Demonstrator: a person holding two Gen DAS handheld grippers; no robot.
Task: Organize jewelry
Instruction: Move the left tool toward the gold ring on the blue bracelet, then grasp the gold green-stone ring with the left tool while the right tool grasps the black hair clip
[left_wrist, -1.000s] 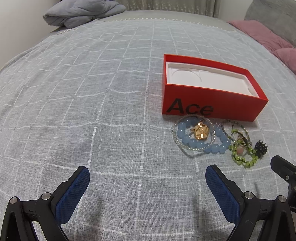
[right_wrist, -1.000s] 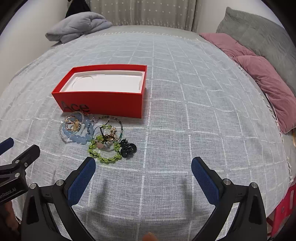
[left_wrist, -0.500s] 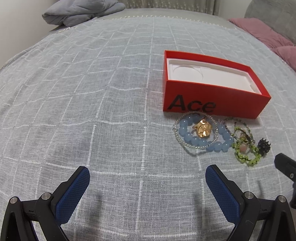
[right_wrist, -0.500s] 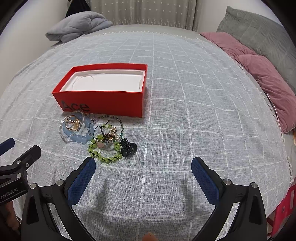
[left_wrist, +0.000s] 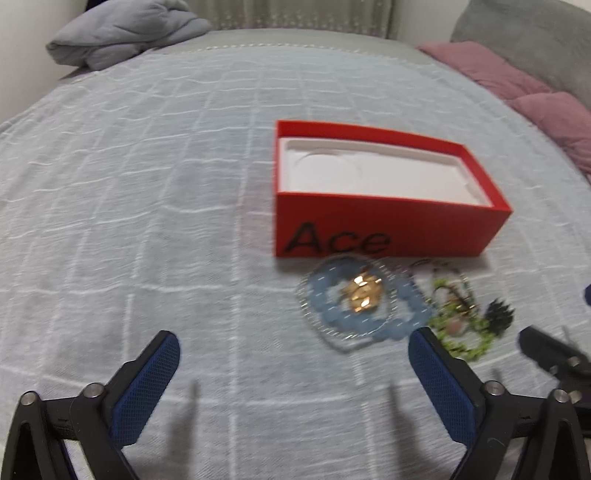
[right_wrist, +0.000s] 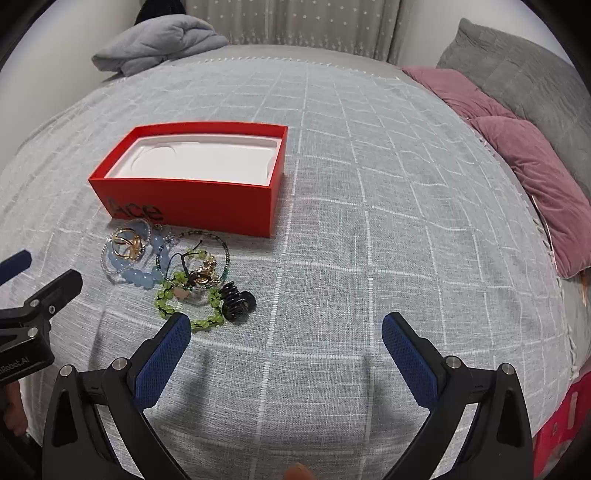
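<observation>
Both grippers' fingers apart, empty: left gripper (left_wrist: 293, 356) just narrowing, right gripper (right_wrist: 286, 334) wide. Tangled bracelets (right_wrist: 166, 262) beside red box (right_wrist: 192, 203) risk dragging neighbours when lifted.

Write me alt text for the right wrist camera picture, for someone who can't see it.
An open red box with a white insert sits on a grey checked bedspread, nothing inside it. A tangle of bead bracelets, gold rings and a black hair claw lies in front of it. The right gripper hangs open just short of the pile.
</observation>
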